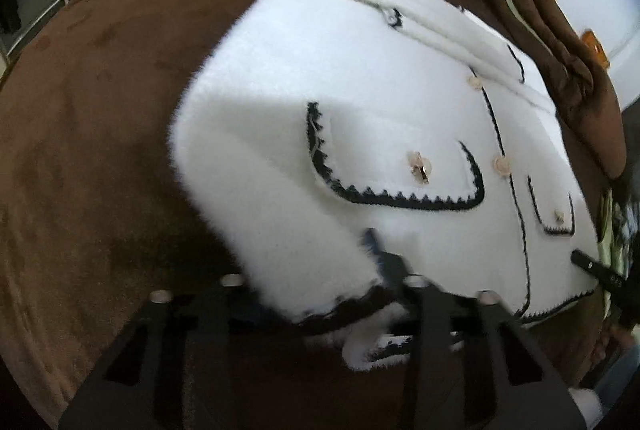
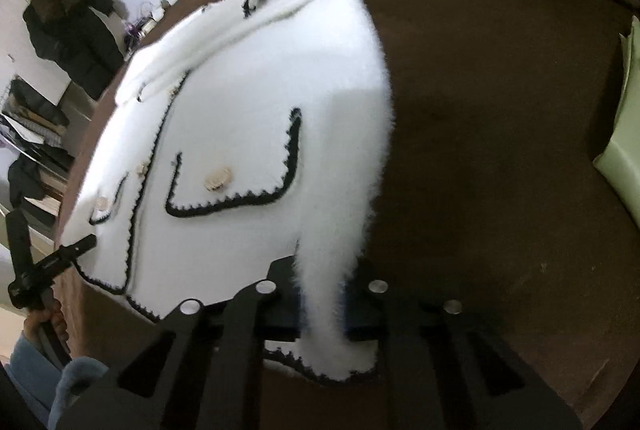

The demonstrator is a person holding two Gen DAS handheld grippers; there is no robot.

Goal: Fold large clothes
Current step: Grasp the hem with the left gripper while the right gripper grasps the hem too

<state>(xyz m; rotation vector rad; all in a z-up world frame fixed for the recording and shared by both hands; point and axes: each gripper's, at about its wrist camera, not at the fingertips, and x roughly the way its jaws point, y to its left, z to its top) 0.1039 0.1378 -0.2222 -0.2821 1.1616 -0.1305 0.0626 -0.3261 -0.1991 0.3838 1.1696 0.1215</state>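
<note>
Your left tongs (image 1: 344,294) are clamped on a sleeve cuff (image 1: 340,306) of the white coat (image 1: 360,101); your right tongs (image 2: 320,306) are pinched tight on the other sleeve (image 2: 336,270). Motion blur softens the left grip, so it may be shallower than it looks.

The coat lies face up, buttoned, on the brown bedspread (image 1: 100,109), pockets showing, collar at the far end.

Step in hand: sleeve fold, both cuffs gripped, nothing folded yet.

Next: lift both sleeves clear and carry them inward across the coat front. Keep the cuffs from slipping; the fabric looks fluffy and thick.
</note>
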